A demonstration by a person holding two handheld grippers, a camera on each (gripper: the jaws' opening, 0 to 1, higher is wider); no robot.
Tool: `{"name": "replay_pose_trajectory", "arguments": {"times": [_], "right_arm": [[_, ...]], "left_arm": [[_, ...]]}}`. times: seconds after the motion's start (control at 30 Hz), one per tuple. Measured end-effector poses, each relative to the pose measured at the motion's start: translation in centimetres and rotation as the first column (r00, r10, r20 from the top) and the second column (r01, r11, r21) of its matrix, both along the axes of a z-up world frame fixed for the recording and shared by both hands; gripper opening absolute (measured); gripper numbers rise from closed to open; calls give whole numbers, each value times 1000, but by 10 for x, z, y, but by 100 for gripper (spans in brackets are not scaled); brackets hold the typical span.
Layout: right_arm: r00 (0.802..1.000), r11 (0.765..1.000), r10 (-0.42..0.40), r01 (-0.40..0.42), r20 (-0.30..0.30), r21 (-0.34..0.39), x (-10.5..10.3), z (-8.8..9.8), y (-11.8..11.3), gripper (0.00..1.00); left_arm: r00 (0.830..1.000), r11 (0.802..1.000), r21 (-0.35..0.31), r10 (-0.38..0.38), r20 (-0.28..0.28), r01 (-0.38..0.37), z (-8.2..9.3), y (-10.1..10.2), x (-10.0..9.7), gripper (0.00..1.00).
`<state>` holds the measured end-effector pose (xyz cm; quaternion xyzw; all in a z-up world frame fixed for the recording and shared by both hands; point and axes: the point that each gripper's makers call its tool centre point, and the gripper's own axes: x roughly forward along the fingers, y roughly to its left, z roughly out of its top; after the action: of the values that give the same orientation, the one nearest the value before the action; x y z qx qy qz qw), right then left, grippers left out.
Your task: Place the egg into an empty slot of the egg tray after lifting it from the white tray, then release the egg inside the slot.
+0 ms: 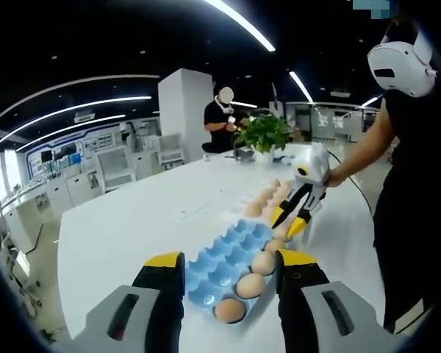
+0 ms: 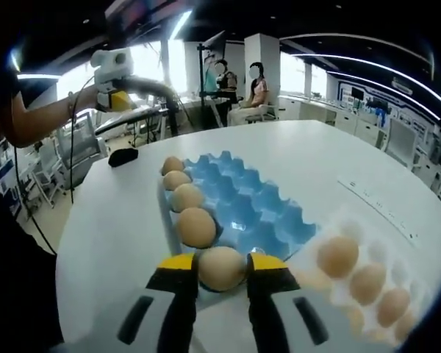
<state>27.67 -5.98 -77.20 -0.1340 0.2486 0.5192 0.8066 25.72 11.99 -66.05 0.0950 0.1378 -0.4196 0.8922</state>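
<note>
Table [image 2: 367, 158]: white and broad; it carries everything, and I place the rest against the blue egg tray.
Egg tray [image 2: 253, 202]: blue moulded cups; one edge row holds four eggs [image 2: 187, 197], the other cups look empty; in my left gripper view it lies just ahead of the jaws.
White tray [image 2: 375, 254]: touching or just beside the blue tray's end; several eggs sit in it.
Right gripper [image 2: 222, 273]: mine, closed on the egg, yellow tips pressing either side; it hangs at the blue tray's near edge, in line with the filled row.
Left gripper [image 1: 230, 266]: mine, jaws apart and carrying nothing; it hovers near the blue tray's end.
Egg [image 2: 220, 268]: pinched across its middle, over or just short of the next cup in the row, I cannot tell which.
Handling: I judge it light, rigid, smooth and brittle; a squeeze cracks it, a slack grip lets it slip; hold across the widest part.
Hand pose: my right arm reaches in low, the gripper tilted down towards the tray.
</note>
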Motion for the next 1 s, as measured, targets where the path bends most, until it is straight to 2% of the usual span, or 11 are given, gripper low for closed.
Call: {"name": "replay_pose_trajectory", "arguments": {"times": [0.17,0.37,0.43,0.57,0.67,0.83,1.0], "right_arm": [[999,999,-38,38,17,4,8,8,-11,26],[990,993,-119,117,79,29,28,24,-32,25],[980,984,-177,176,87,26,40,25,-46,25],[973,976,-217,217,83,15,50,21,-58,25],[971,973,-229,228,66,14,52,17,-62,25],[975,975,-217,219,54,-31,51,4,-63,25],[985,982,-162,167,55,-90,47,-6,-59,25]], "left_arm": [[1000,1000,0,-1,2,1,0,-2,0,49],[1000,1000,-3,-4,0,4,-1,-3,1,49],[1000,1000,-4,-6,1,6,-1,-4,1,49],[1000,1000,-2,-8,-1,8,-1,-4,1,49],[1000,1000,-5,-9,1,9,0,-4,0,49],[1000,1000,-2,-9,-1,9,0,-4,1,49],[1000,1000,2,-7,0,7,0,-3,2,49]]}}
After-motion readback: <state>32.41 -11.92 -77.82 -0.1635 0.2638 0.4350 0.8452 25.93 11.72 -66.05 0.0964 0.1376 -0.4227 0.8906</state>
